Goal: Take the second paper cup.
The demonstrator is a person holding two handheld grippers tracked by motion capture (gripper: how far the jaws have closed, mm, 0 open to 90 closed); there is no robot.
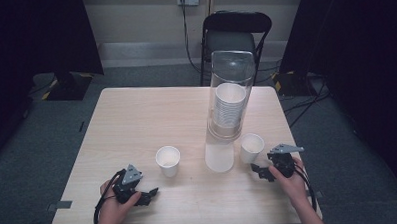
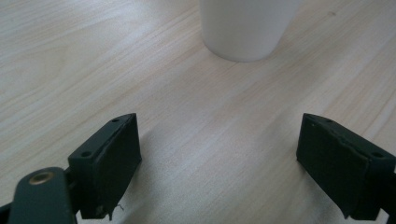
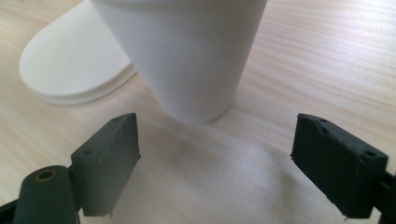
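paper cup [image 1: 251, 147] stands right of centre in the high view, just ahead of the right gripper [image 1: 259, 171], whose jaws are spread wide and empty. likely it has just been set down; next comes backing away cleanly. left gripper [image 1: 148, 196], also spread and empty, rests lower left near a second cup [image 1: 167, 160]. clear cup dispenser [image 1: 229, 96] rises between them, crowding any crossing reach.
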